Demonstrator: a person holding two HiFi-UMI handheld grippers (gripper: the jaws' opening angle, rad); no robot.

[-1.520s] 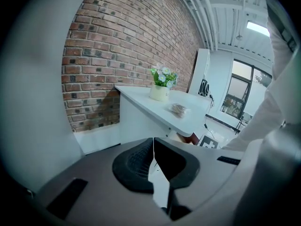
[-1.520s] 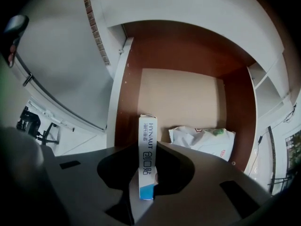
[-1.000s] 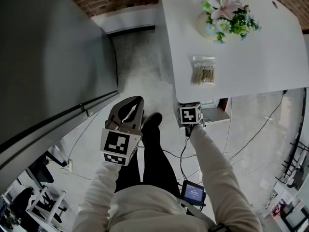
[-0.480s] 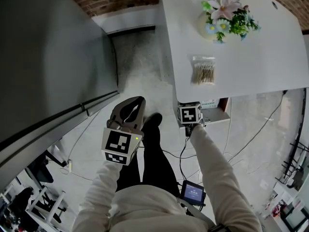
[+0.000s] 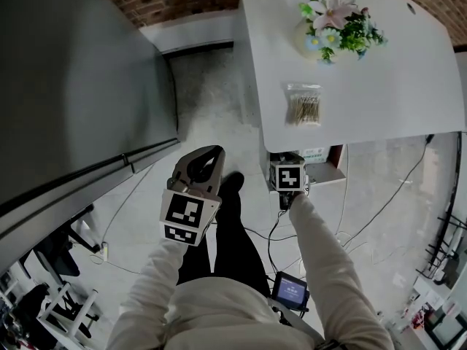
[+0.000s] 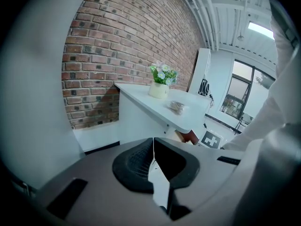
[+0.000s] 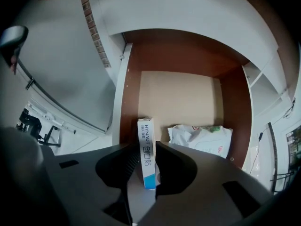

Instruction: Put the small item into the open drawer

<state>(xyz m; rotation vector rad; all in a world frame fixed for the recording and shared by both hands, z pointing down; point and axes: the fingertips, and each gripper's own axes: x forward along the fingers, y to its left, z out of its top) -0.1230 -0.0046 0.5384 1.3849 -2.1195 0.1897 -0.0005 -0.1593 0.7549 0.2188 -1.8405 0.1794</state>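
Note:
The small item is a narrow white-and-blue box (image 7: pixel 146 147). It stands between the jaws of my right gripper (image 7: pixel 145 149), which are opening, and it leans on the right jaw with a gap at its left. Below it lies the open drawer (image 7: pixel 126 102), brown-walled with a beige bottom, holding a white packet (image 7: pixel 202 138). In the head view my right gripper (image 5: pixel 287 175) reaches under the table edge into the drawer (image 5: pixel 328 168), jaws hidden. My left gripper (image 5: pixel 204 159) hangs over the floor, shut and empty, its tips (image 6: pixel 153 140) touching.
A white table (image 5: pixel 387 93) carries a flower pot (image 5: pixel 332 22) and a clear bag of cotton swabs (image 5: pixel 303 106). A large grey cabinet (image 5: pixel 73 86) stands at the left. Cables run over the floor, and a small device (image 5: pixel 290 290) hangs at the person's waist.
My left gripper has drifted slightly right and up. The right gripper stays at the drawer under the table edge.

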